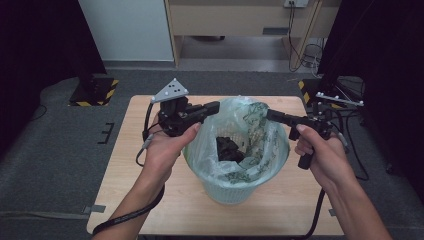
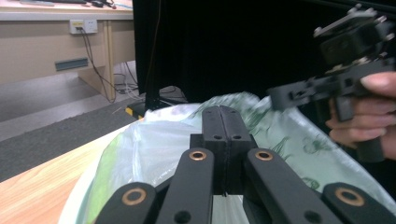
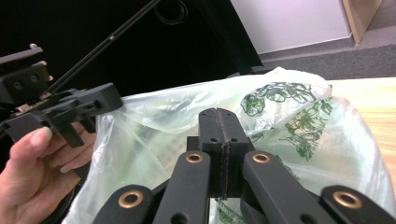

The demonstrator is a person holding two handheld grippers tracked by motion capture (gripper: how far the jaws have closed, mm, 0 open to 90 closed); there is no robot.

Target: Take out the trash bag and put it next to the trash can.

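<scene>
Left gripper (image 1: 215, 106) and right gripper (image 1: 271, 114), jaws closed on the bag (image 1: 252, 127) rim (lining a bin (image 1: 231, 192)).

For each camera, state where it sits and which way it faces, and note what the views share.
High view: above the person's side, looking forward and down on the table, bin and bag; both forearms, left gripper and right gripper.
Left gripper view: on the left gripper, jaws closed at the bag; right gripper opposite.
Right gripper view: on the right gripper, jaws closed at the bag; left gripper opposite.
All share the bag.
</scene>
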